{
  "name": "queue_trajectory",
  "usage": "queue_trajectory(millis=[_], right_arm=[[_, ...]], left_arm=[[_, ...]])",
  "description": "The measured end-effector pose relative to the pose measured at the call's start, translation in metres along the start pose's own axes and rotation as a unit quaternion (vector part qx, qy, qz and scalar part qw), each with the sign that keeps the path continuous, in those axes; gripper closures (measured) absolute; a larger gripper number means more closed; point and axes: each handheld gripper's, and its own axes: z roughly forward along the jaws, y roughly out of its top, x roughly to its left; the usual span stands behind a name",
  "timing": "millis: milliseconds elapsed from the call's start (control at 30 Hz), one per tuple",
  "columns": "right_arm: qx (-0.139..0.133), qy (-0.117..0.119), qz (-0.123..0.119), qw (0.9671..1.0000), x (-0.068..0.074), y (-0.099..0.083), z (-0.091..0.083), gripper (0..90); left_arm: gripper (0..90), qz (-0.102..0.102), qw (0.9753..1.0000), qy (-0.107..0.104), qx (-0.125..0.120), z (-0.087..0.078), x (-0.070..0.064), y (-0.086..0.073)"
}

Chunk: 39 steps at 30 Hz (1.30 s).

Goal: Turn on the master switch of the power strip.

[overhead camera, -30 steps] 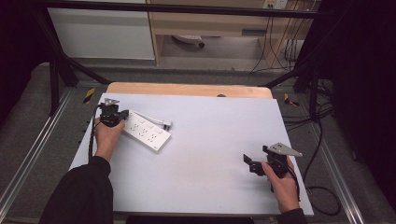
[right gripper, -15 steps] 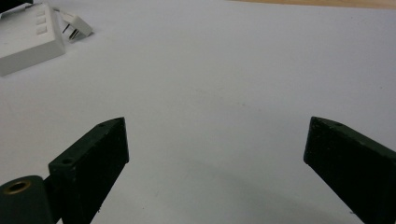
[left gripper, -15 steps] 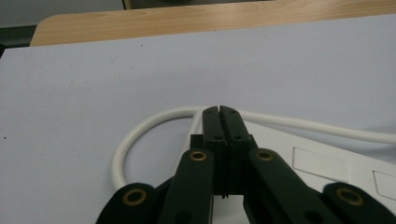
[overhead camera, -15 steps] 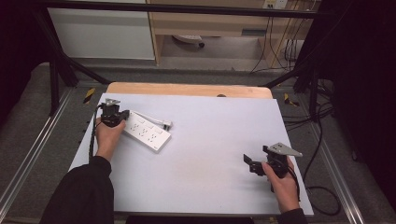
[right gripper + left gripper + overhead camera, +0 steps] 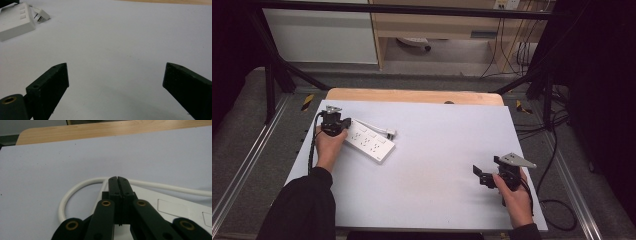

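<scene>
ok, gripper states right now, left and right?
Left gripper: jaws shut, empty, over the white plastic power strip.
Right gripper: jaws wide open, empty.

The power strip [image 5: 368, 140] lies on the table [image 5: 432, 150] at its left side, its cord [image 5: 75, 190] looping behind its left end. The left gripper [image 5: 332, 123] sits over that end; the right gripper [image 5: 484, 176] sits well apart, near the table's right front.

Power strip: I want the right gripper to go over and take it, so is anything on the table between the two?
Nothing visible. Bare table surface lies between the open right gripper and the power strip. The left gripper, jaws shut, sits at the strip's far end.
</scene>
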Motion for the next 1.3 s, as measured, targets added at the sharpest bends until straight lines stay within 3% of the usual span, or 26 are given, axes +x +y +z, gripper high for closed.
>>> queue_trajectory(millis=[600, 867, 1300], right_arm=[[0.002, 0.001, 0.0, 1.0, 0.0008, -0.0003, 0.0004, 6.7], [0.003, 0.002, -0.001, 1.0, 0.0008, -0.0005, 0.0005, 6.6], [0.006, 0.003, 0.0, 1.0, 0.0012, -0.0006, 0.0002, 6.6]], left_arm=[[90.0, -0.001, 1.0, -0.003, 0.008, -0.0006, -0.0013, -0.0005], [90.0, -0.02, 0.9998, 0.0, 0.007, -0.0004, 0.0017, -0.0008], [90.0, -0.014, 0.9998, 0.007, 0.011, 0.0002, -0.0006, -0.0004]])
